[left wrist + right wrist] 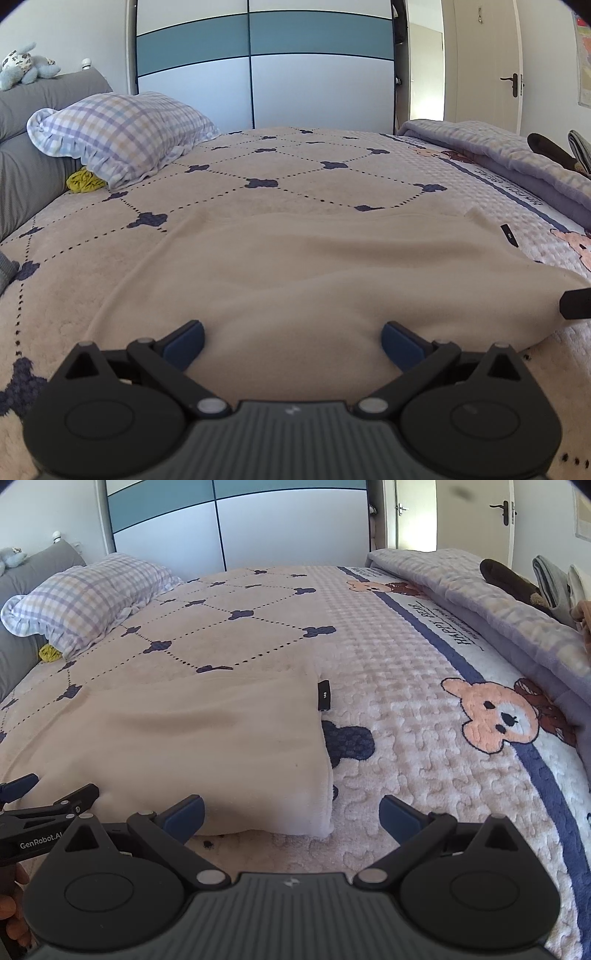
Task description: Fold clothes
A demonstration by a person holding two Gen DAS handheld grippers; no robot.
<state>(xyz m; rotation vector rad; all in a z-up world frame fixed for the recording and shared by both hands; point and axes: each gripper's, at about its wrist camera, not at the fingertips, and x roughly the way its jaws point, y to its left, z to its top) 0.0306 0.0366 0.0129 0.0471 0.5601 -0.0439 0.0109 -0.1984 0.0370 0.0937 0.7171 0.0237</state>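
A cream fleece garment (295,266) lies folded flat on the bed, a small black label (508,233) at its far right edge. My left gripper (293,341) stands open over its near edge, nothing between the blue pads. In the right wrist view the same garment (192,738) fills the left half, its label (324,696) on the right edge. My right gripper (291,818) is open at the garment's near right corner, with the left pad over the cloth and the right pad over the bedspread. The left gripper's finger (18,786) shows at the far left.
The bed carries a pink bedspread (406,716) with bear motifs. A checked pillow (122,133) and a yellow cloth (85,181) lie at the head by a grey headboard (29,110). A folded lilac blanket (498,602) with more clothes lies along the right side.
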